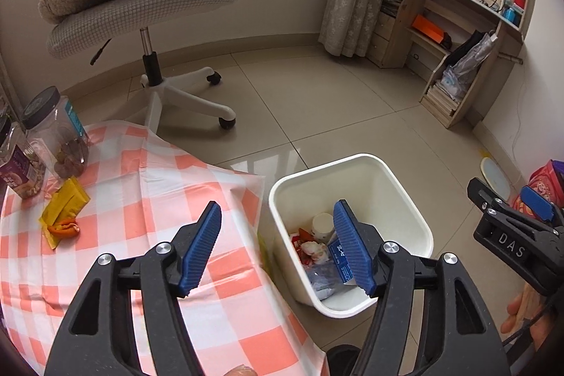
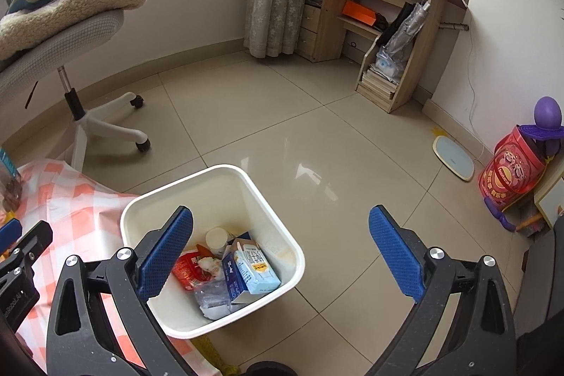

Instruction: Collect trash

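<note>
Tablecloth [image 1: 116, 164] in orange and white checks covered the table on the left, and the white bin [image 1: 419, 217] stood on the floor tiles just beside its right edge, already holding a milk carton [image 2: 255, 266], a paper cup [image 2: 215, 239], a red wrapper [image 2: 188, 268] and some clear plastic. Two jars [image 1: 56, 129] stood at the far left of the cloth.

What remained to collect lay near those jars: a yellow packet [image 1: 65, 203] with an orange peel [image 1: 65, 228] resting against its near end. The packet's long axis ran diagonally, from near-left to far-right.

Both tongs were spread wide and held nothing. The left gripper [image 1: 278, 249] hung over the cloth's right edge and the bin rim, so the packet lay far and to the left of it. The right gripper [image 2: 282, 256] hovered over the bin and bare floor, well apart from the trash. By my judgement the left one was nearer and better placed, needing a swing leftward and a turn to close across the packet's narrow width.
</note>
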### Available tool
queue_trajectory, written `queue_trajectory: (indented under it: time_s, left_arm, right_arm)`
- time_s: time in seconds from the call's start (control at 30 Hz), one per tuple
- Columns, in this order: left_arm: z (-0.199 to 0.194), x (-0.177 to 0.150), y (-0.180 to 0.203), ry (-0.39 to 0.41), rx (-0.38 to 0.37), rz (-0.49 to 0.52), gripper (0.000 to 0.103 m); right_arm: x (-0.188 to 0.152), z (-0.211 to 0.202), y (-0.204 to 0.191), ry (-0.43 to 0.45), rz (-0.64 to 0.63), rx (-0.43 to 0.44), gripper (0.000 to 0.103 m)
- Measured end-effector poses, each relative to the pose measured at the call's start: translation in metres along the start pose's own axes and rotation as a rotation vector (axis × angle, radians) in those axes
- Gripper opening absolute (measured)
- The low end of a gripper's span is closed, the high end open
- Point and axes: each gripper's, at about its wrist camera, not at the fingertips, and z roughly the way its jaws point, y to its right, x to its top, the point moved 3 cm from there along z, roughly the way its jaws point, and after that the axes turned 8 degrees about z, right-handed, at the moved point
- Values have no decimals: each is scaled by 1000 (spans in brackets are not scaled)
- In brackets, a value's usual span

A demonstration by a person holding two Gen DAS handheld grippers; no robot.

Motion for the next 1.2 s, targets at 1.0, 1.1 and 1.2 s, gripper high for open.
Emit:
queue_trajectory:
  time_s: [1.0, 1.1, 1.2]
  left_arm:
    - [54, -119, -281, -270, 309, -609, 77]
    - [64, -126, -301, -270, 307, -739, 69]
    - [75, -129, -316, -270, 282, -834, 62]
  right_arm:
    - [-68, -17, -195, -94, -318, 193, 96]
    - [-73, -19, -204, -99, -348, 202, 96]
    - [-73, -19, -206, -98, -362, 207, 96]
